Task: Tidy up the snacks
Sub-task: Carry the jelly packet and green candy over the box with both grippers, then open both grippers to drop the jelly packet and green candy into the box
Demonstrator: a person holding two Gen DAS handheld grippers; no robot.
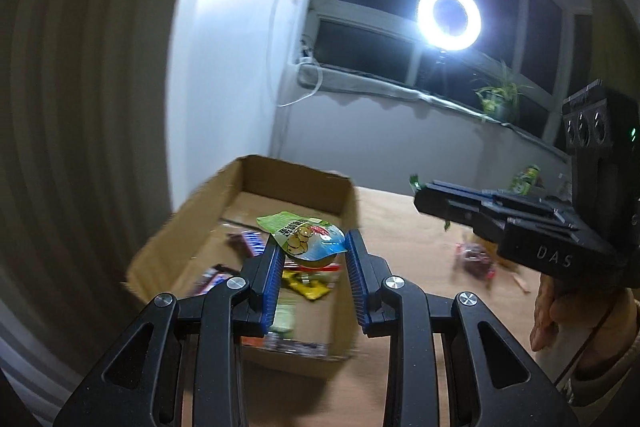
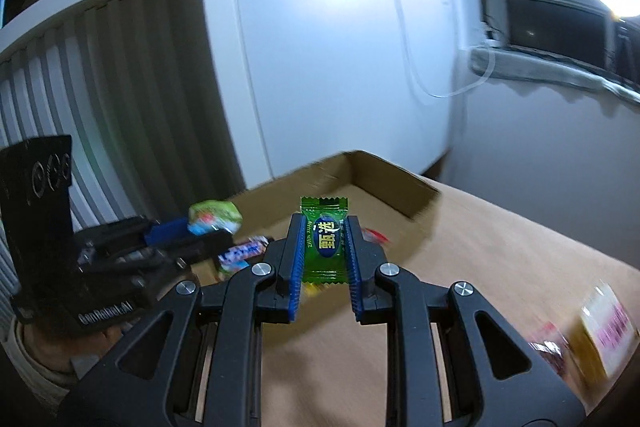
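My left gripper [image 1: 314, 241] is shut on a jelly cup [image 1: 308, 239] with a green and blue foil lid, held above the open cardboard box [image 1: 296, 179]. The box holds several wrapped snacks [image 1: 308, 285]. My right gripper [image 2: 323, 223] is shut on a green wrapped candy [image 2: 325, 241] and holds it above the table near the box [image 2: 384, 175]. The right gripper also shows in the left wrist view [image 1: 424, 197], to the right of the box. The left gripper with the jelly cup [image 2: 214, 217] shows in the right wrist view at the left.
The wooden table [image 1: 404, 219] carries loose snacks: a red packet [image 1: 474, 259] and a green packet [image 1: 526, 179] at the right, and a yellow and pink packet [image 2: 604, 331] at the right edge. A ring light [image 1: 449, 17] and plant [image 1: 500, 99] stand behind.
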